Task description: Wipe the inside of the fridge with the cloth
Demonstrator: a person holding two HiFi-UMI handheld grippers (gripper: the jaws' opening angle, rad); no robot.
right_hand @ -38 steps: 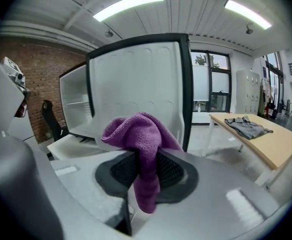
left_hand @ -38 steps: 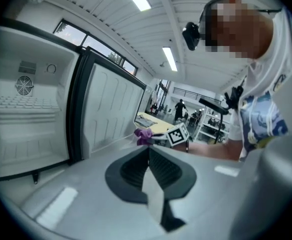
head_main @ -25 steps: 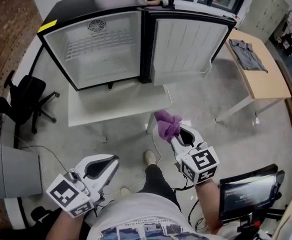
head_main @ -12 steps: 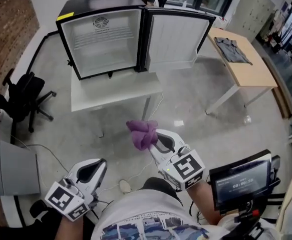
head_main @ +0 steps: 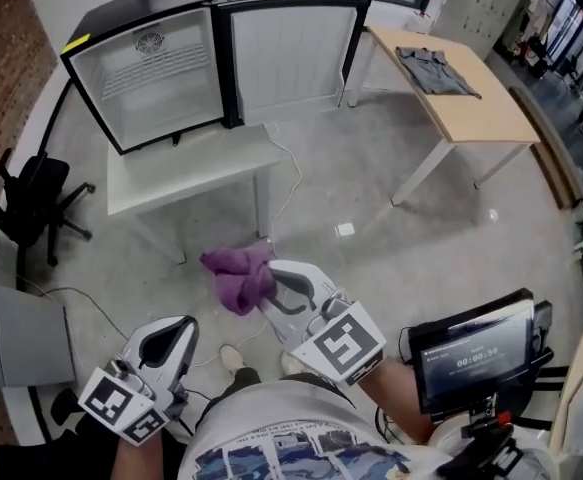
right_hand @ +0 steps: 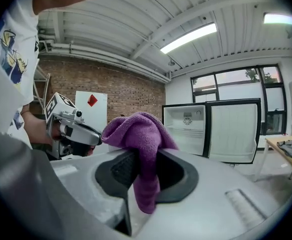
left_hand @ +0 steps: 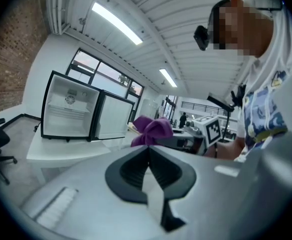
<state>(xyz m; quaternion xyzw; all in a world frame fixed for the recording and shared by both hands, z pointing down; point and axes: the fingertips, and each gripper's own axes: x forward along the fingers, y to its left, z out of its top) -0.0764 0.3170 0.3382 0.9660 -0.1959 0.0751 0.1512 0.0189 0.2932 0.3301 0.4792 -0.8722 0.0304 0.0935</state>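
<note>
**Around the room: tables, chair and screen**

A wooden table (head_main: 491,118) is standing at the far right, and a grey garment (head_main: 436,71) is lying spread on its top. A low white table (head_main: 201,173) is sitting left of it, with a white cable (head_main: 296,180) trailing down onto the grey floor beside it. A black office chair (head_main: 31,203) is waiting at the left edge. A dark screen (head_main: 476,360) is glowing with pale digits at the lower right. Overhead, a light strip (right_hand: 188,38) is shining.

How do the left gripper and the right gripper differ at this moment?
The right gripper is shut on the purple cloth; the left gripper is shut with nothing between its fingers. In the head view the right gripper reaches further forward than the left gripper. Both carry a marker cube.
</note>
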